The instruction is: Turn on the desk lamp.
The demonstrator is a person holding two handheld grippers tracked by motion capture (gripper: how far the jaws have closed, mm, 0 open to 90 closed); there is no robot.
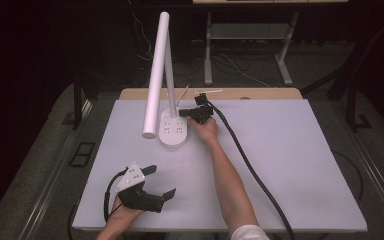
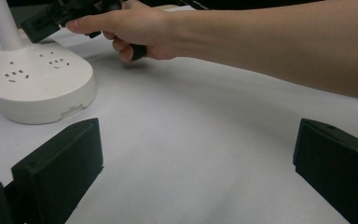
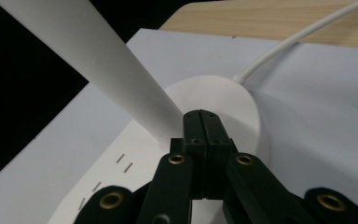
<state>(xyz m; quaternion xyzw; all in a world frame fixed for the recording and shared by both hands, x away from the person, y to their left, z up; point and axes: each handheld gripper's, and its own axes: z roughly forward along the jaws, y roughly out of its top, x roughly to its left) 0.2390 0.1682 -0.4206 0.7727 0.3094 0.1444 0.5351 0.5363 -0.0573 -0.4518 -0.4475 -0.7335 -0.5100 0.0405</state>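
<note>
Left hand-held gripper (image 1: 160, 182) rests spread and empty on our worktop (image 1: 290, 165). Lamp (image 1: 172, 131) stands mid-rear. Right hand-held gripper (image 1: 184, 113), jaws pressed together, hovers over its base; we judge any button press not yet confirmed.

Dim room; grey floor (image 1: 40, 165); metal desk legs (image 1: 208, 50) behind; loose cables (image 1: 240, 67) on floor.

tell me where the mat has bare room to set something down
The white table mat is bare right of the black cable, and between the white lamp base and left gripper. It is crowded around the base, where the right gripper sits.
</note>
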